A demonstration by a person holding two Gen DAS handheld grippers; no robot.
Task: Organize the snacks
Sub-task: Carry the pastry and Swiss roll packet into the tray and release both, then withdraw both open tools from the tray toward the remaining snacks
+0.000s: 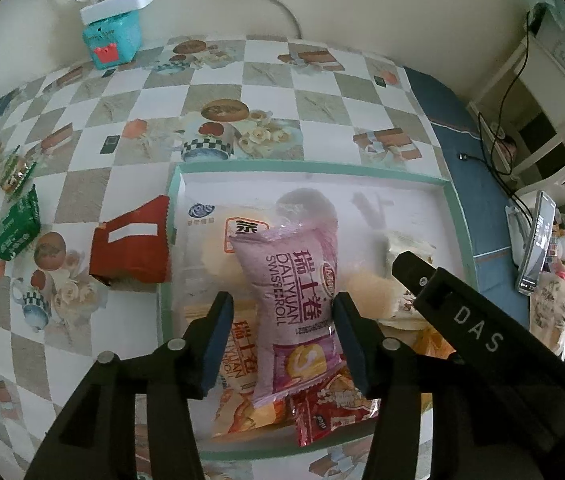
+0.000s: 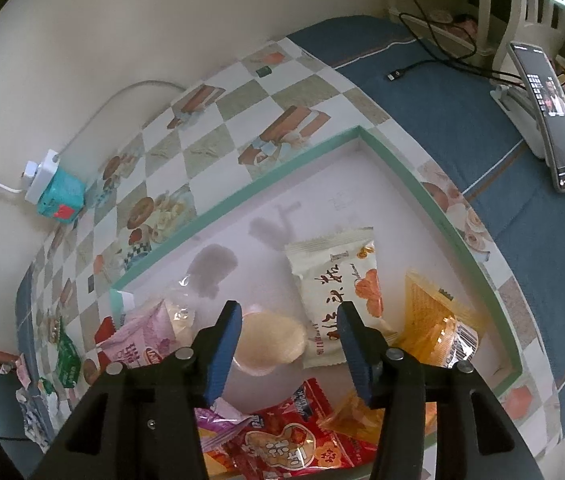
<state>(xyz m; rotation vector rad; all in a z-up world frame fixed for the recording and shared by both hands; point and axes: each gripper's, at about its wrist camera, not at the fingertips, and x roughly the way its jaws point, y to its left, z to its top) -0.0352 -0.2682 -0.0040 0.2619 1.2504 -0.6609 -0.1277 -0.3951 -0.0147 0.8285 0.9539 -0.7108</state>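
Left gripper (image 1: 282,344) straddles the purple swiss roll pack (image 1: 296,304) lying in the green-rimmed box (image 1: 460,216), jaws released and clear of it, so it looks just delivered. Right gripper (image 2: 288,354) hovers at three o'clock, jaws parted and empty; the red packet (image 1: 130,252) at nine o'clock waits on the bench (image 1: 242,76).

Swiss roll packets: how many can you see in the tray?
2. The purple packet lies between the fingers of the left gripper. The orange packet lies partly under it, on its left. More may be hidden under other snacks.
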